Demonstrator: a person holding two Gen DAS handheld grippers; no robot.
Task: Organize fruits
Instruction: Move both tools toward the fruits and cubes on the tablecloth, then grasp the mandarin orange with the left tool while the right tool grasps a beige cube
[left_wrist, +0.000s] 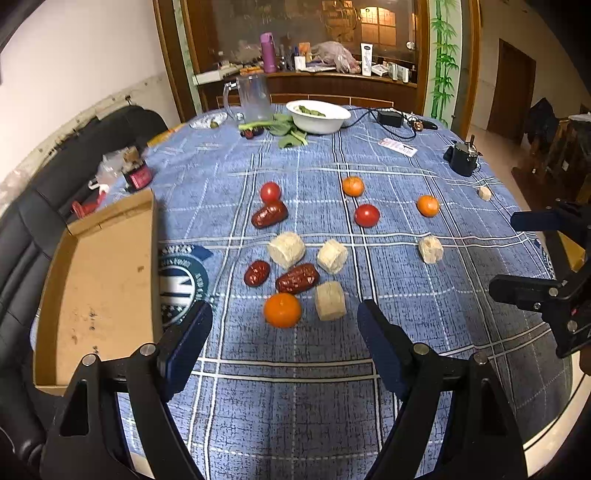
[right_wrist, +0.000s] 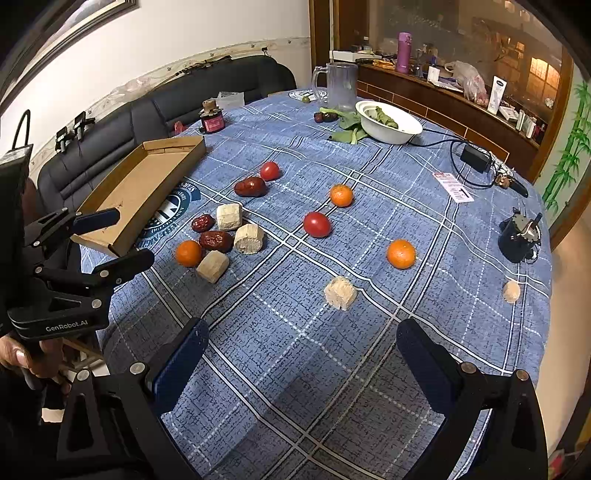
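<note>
My left tool (left_wrist: 284, 321) and right tool (right_wrist: 301, 341) are both spread wide and hold nothing, above the tabletop (right_wrist: 332, 369). The fruits lie scattered on the cloth: nearest orange (left_wrist: 282, 310), jujube (left_wrist: 297, 278), tomato (right_wrist: 317, 224). The cardboard tray (left_wrist: 99, 280) sits left.

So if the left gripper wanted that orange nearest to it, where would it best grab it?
Probably across the middle of the nearest orange, coming down from above. It is round, so its widest part gives the pads even contact. A pale block sits beside it and a red date just behind, so a low sideways approach looks crowded. The left gripper is open.
</note>
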